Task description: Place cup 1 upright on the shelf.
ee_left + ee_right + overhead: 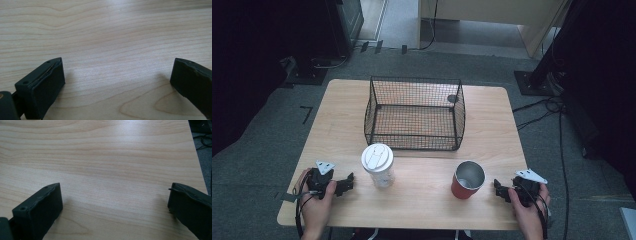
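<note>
While the white lidded cup (378, 165) stands upright on the desk (427, 200) just beside the left gripper (346, 185), and the red cup (468, 180) stands near the right gripper (498, 189), both pairs of jaws are spread wide with nothing between them. Each reach would best come in level, jaws straddling the cup's wall low enough not to tip it. The red cup looks empty, its silvery inside bare; the wire basket (414, 112) behind holds nothing, and the lid hides the white cup's contents.

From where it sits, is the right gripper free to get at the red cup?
Probably yes. The right gripper rests open on the table, just right of the upright red cup, with bare wood between them; the wire basket stands farther back.
</note>
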